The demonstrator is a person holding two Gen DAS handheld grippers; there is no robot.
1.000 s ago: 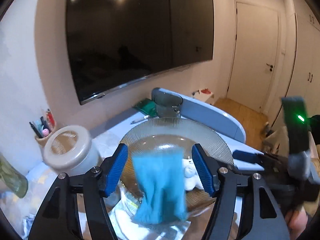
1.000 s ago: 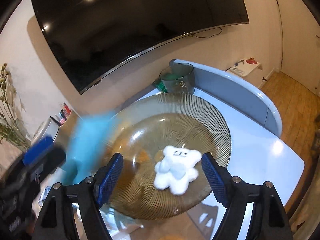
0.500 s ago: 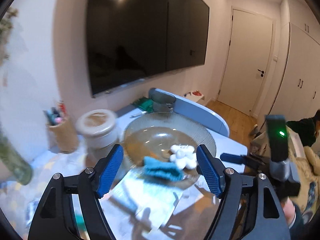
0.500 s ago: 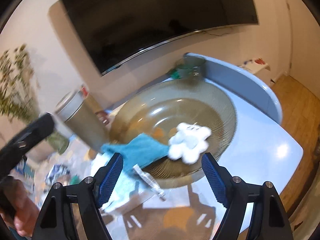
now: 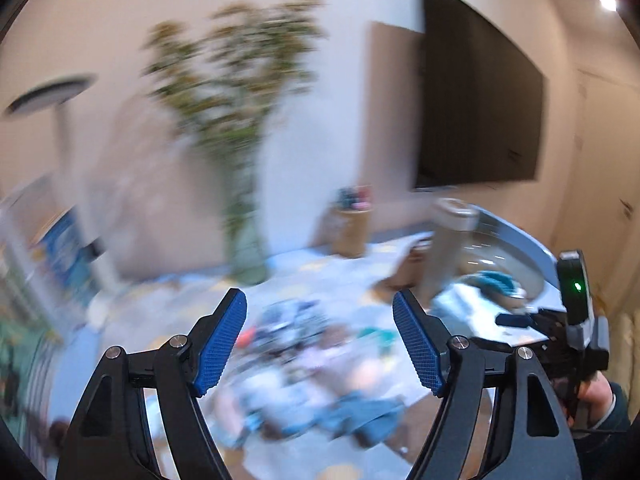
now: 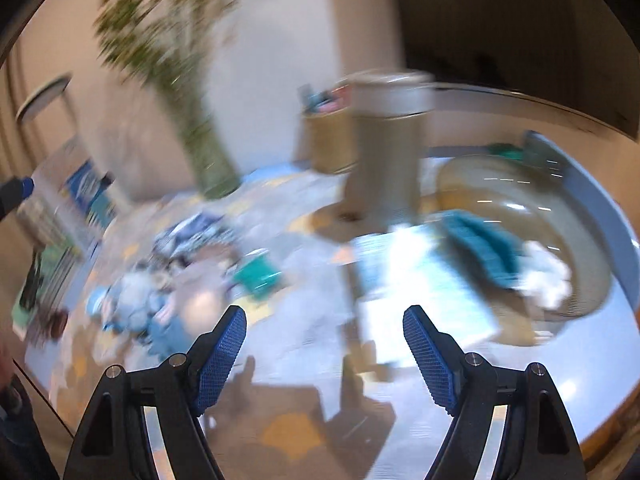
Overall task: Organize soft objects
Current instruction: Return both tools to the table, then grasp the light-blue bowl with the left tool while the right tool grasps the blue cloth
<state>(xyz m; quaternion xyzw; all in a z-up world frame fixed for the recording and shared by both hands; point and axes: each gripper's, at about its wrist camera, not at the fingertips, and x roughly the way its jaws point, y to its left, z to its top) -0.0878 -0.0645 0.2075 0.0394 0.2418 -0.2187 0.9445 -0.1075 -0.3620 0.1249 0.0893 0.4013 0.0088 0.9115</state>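
Both views are motion-blurred. A teal cloth (image 6: pixel 482 250) and a white plush toy (image 6: pixel 548 280) lie in a ribbed glass bowl (image 6: pixel 500 172) at the right; the cloth also shows in the left wrist view (image 5: pixel 494 282). A blurred heap of soft things (image 6: pixel 160 300) lies at the left of the table, with a teal item (image 6: pixel 258 276) beside it. My left gripper (image 5: pixel 320 338) is open and empty above that heap (image 5: pixel 296 332). My right gripper (image 6: pixel 324 350) is open and empty over the table's front; its body shows in the left wrist view (image 5: pixel 568 320).
A tall lidded canister (image 6: pixel 386 140) and a pen holder (image 6: pixel 324 136) stand behind the bowl. A vase of dried branches (image 6: pixel 208 160) stands at the back left. Papers (image 6: pixel 420 280) lie beside the bowl. A dark TV (image 5: pixel 480 112) hangs on the wall.
The teal cloth fell from my open left gripper and now lies in the bowl by the plush toy. Both grippers have swung left, away from the bowl toward the heap.
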